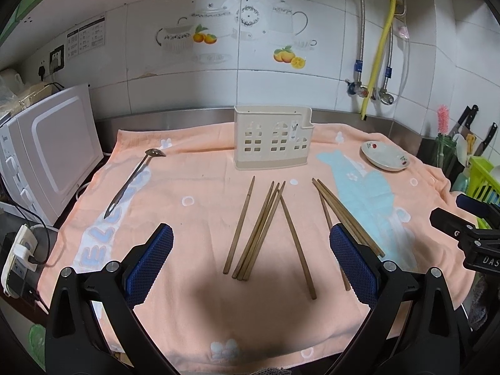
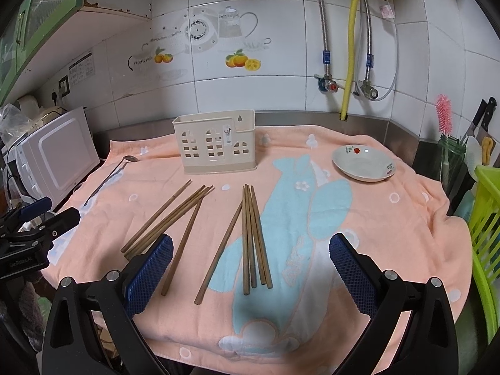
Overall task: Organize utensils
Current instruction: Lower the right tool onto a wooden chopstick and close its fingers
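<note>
start of task: chopsticks [image 2: 253,237] loose on towel, holder [image 2: 215,147] at 12 o'clock empty-looking; both grippers' fingers spread wide, holding nothing; next, close on chopsticks.

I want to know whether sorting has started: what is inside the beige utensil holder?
Nothing shows above the rim of the utensil holder or through its window cutouts. All the chopsticks lie on the towel, and so does the ladle. The holder's bottom is hidden by its walls.
</note>
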`<state>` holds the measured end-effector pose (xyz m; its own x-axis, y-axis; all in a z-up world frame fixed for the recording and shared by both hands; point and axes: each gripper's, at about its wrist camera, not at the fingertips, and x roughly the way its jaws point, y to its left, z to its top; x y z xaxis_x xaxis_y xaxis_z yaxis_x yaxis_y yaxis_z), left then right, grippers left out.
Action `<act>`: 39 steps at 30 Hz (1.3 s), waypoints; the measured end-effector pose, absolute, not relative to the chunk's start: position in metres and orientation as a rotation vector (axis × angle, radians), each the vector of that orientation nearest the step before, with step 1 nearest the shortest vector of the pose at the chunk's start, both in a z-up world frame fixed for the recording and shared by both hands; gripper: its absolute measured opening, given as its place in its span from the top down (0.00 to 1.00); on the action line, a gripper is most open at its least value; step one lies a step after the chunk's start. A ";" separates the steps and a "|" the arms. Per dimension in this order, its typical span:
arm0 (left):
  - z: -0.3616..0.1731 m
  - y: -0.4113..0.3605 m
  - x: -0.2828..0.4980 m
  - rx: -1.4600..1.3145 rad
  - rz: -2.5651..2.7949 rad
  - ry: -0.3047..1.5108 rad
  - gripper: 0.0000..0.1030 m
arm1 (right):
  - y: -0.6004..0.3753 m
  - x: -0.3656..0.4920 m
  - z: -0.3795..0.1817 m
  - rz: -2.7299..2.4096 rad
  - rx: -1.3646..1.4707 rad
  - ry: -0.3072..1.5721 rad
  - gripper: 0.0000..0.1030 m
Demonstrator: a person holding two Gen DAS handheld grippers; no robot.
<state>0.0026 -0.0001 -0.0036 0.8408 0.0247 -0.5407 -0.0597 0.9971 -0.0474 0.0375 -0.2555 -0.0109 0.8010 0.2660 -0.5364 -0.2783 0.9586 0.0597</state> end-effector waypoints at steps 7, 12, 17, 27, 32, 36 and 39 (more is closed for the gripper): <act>-0.011 0.002 0.008 -0.070 0.049 0.593 0.05 | -0.251 0.045 -0.019 0.296 -0.027 0.599 0.06; -0.015 0.004 0.012 -0.073 0.051 0.607 0.05 | -0.248 0.051 -0.024 0.298 -0.029 0.615 0.06; -0.020 0.005 0.015 -0.076 0.054 0.621 0.05 | -0.244 0.053 -0.029 0.300 -0.037 0.626 0.06; -0.030 0.009 0.024 -0.089 0.065 0.660 0.05 | -0.238 0.062 -0.038 0.315 -0.043 0.650 0.06; -0.038 0.014 0.029 -0.100 0.068 0.683 0.05 | -0.235 0.065 -0.044 0.316 -0.056 0.659 0.06; -0.042 0.016 0.032 -0.102 0.065 0.700 0.05 | -0.235 0.068 -0.051 0.319 -0.057 0.677 0.06; -0.048 0.019 0.034 -0.098 0.059 0.715 0.05 | -0.234 0.070 -0.056 0.319 -0.070 0.687 0.06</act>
